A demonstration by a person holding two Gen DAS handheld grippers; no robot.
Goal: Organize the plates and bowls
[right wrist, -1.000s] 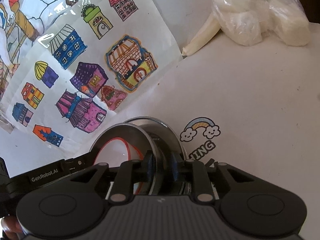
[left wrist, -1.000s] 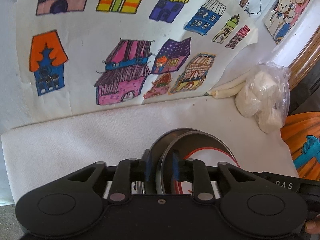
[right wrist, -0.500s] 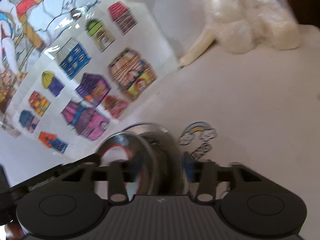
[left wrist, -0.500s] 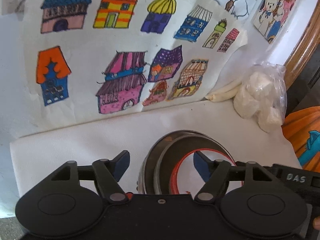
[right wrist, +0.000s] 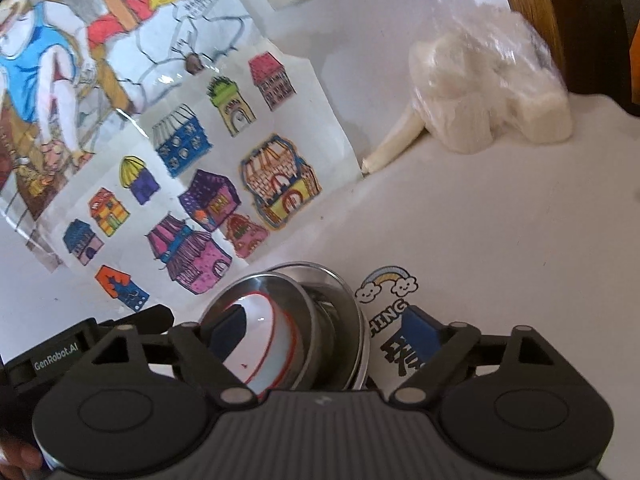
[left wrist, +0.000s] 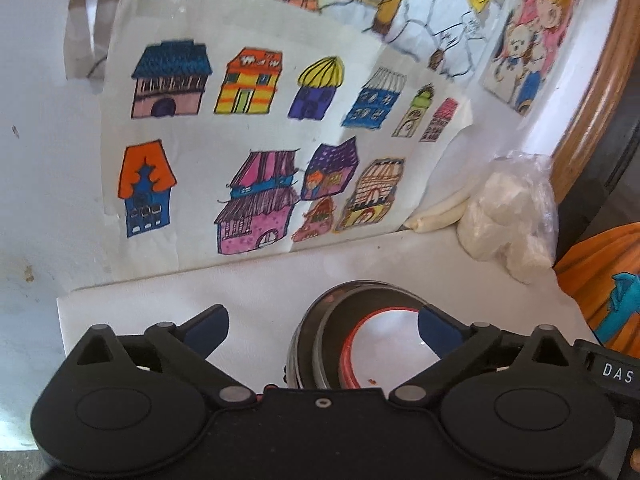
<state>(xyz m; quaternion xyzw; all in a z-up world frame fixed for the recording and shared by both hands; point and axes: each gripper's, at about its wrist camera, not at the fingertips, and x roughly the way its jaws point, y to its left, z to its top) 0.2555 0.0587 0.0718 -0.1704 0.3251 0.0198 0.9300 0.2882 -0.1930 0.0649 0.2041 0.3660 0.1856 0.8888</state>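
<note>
Both grippers tilt downward toward a white table (left wrist: 168, 304), aimed at the same stack of dishes from either side. The left gripper (left wrist: 323, 326) fills the bottom of its frame, its jaws opening and spread wide with nothing pressed between the blue pads (left wrist: 206, 326). The stacked steel bowls (left wrist: 320, 320) sit at lower centre of that view, a red-rimmed white plate (left wrist: 384, 344) nested on top; the right pad hangs over the plate without gripping it.

The right gripper (right wrist: 324, 330) likewise has its jaws opening, the pads apart on either side of the bowls' rim, one over the plate (right wrist: 272, 340) and the other outside the stack, neither clamping. A fingertip (right wrist: 16, 458) shows at the lower left edge of that frame.

Behind the stack a drawing of coloured houses (left wrist: 256, 152) leans upright. A plastic bag of white lumps (left wrist: 508, 216) sits at right, a rainbow sticker (right wrist: 386, 284) just beside the bowls.
</note>
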